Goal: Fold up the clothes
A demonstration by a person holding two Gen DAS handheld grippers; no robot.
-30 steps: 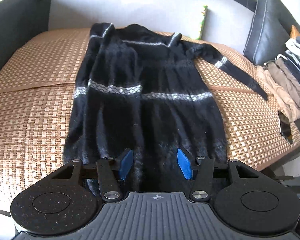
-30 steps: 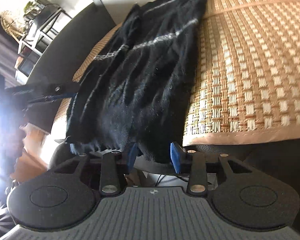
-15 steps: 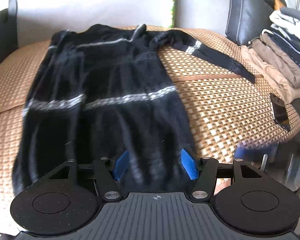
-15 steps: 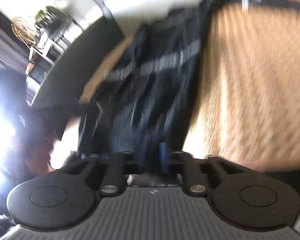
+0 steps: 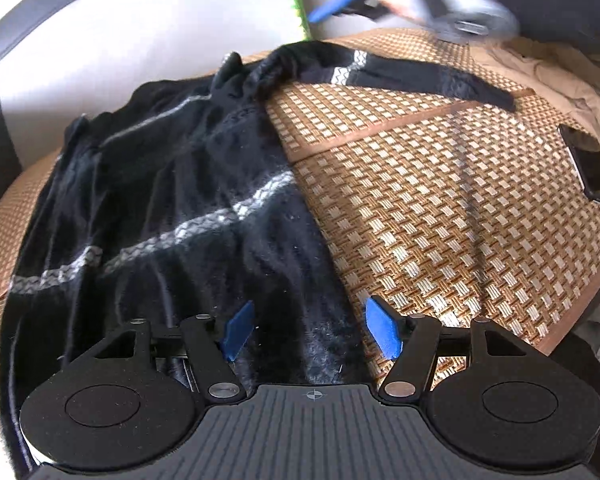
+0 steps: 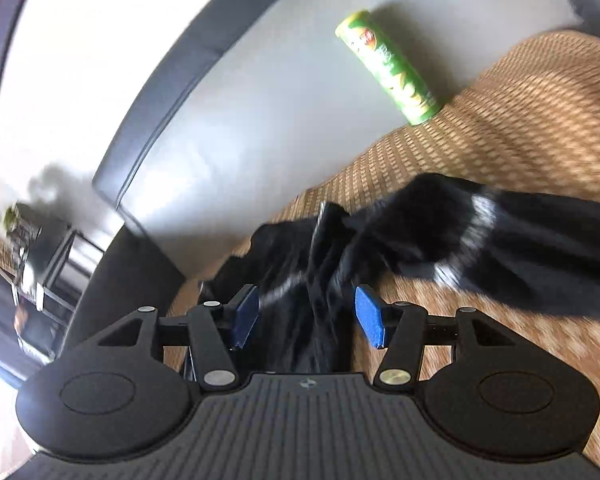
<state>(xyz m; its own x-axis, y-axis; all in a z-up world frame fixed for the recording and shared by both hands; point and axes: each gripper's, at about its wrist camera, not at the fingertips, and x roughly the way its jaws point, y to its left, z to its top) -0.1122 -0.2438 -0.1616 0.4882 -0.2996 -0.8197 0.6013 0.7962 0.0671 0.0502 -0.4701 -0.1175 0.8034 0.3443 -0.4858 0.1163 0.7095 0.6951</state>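
Note:
A black knit garment (image 5: 172, 200) with pale grey bands lies spread on a woven mat (image 5: 440, 208). One sleeve (image 5: 412, 74) stretches to the right. My left gripper (image 5: 312, 332) stands open over the garment's near hem, at its right edge, with fabric under the gap. The right gripper (image 5: 342, 2) shows blurred at the top of the left wrist view, held in a hand. In its own view the right gripper (image 6: 308, 318) is open above the bunched shoulder and collar (image 6: 324, 248), beside the banded sleeve (image 6: 500, 240).
A green snack can (image 6: 388, 68) leans on the grey sofa back (image 6: 260, 120) behind the garment. A pile of beige clothes (image 5: 560, 76) and a dark phone (image 5: 592, 168) lie on the mat's right side. The mat's edge (image 5: 572, 320) drops off at the near right.
The right gripper left the hem at the mat's front edge, swung to the far shoulder end and now stands open. The left gripper slid right along the hem, still open.

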